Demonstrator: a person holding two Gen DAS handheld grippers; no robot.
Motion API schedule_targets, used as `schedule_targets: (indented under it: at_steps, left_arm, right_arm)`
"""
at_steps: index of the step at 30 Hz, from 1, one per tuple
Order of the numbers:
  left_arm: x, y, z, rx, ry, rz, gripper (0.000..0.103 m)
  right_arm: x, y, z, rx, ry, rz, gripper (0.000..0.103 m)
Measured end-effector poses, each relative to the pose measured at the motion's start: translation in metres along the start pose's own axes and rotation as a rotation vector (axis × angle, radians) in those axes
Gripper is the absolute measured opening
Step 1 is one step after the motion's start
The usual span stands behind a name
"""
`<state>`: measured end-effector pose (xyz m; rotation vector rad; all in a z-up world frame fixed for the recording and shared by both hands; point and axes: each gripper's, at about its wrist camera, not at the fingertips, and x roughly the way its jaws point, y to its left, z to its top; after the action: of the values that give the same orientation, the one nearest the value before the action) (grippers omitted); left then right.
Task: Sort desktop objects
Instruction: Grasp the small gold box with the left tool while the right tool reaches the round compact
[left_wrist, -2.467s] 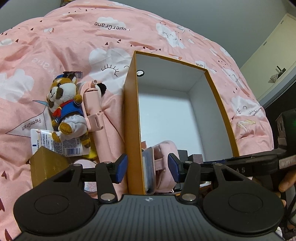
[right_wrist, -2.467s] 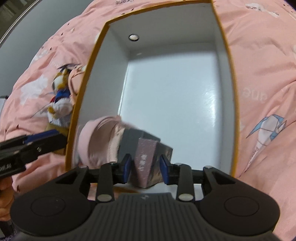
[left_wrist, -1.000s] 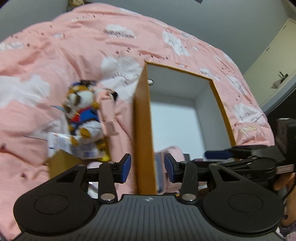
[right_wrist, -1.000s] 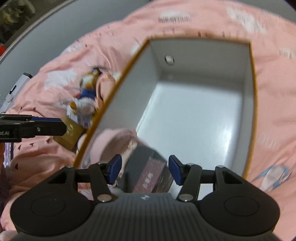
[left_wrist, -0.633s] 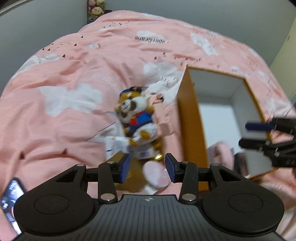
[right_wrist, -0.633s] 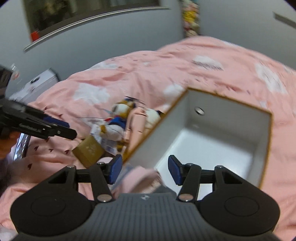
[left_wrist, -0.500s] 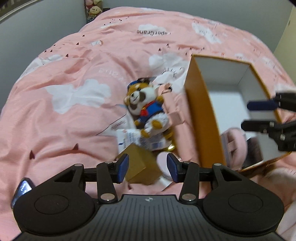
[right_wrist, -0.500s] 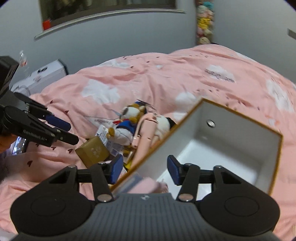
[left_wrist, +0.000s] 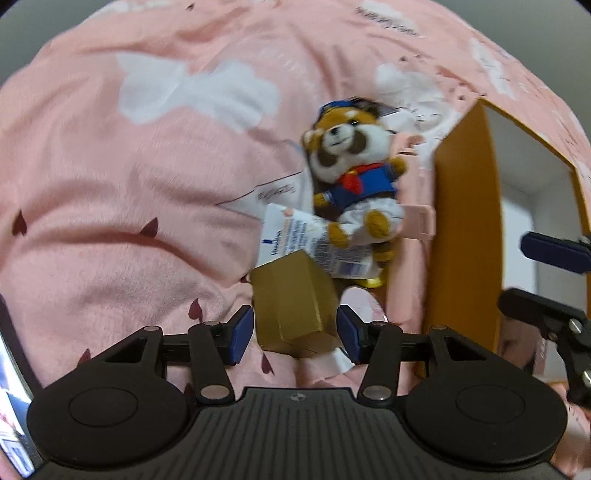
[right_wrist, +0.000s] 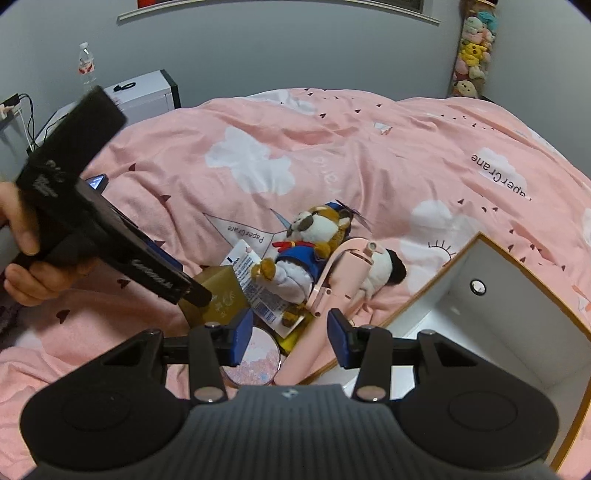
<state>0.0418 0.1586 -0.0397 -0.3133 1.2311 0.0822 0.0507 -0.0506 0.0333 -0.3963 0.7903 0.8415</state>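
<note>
Pink bedding (left_wrist: 110, 221) carries the gold box (left_wrist: 295, 306) at lower centre, bracketed seemingly untouched by the left gripper (left_wrist: 295, 334) with jaws apart, which should advance squarely, then close.

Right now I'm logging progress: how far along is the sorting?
Little shows as done: the orange box looks mostly bare. In hand: the left hand-held gripper, open, brackets the gold box. Left on the bedspread: plush raccoon, pink fan, tube, round compact.

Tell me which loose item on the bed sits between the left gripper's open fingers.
The gold cardboard box. It alone lies between the left gripper fingers; the raccoon plush and white tube lie beyond.
</note>
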Motion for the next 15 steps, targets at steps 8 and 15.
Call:
schedule_targets:
  at_steps: [8, 15]
  left_arm:
    - [0.019, 0.007, 0.005, -0.059, 0.048, -0.031, 0.063]
    - [0.024, 0.004, 0.006, -0.059, 0.036, -0.026, 0.063]
  right_arm:
    - [0.012, -0.002, -0.001, 0.006, 0.026, 0.011, 0.047]
    - [0.02, -0.002, 0.001, -0.01, 0.047, 0.027, 0.047]
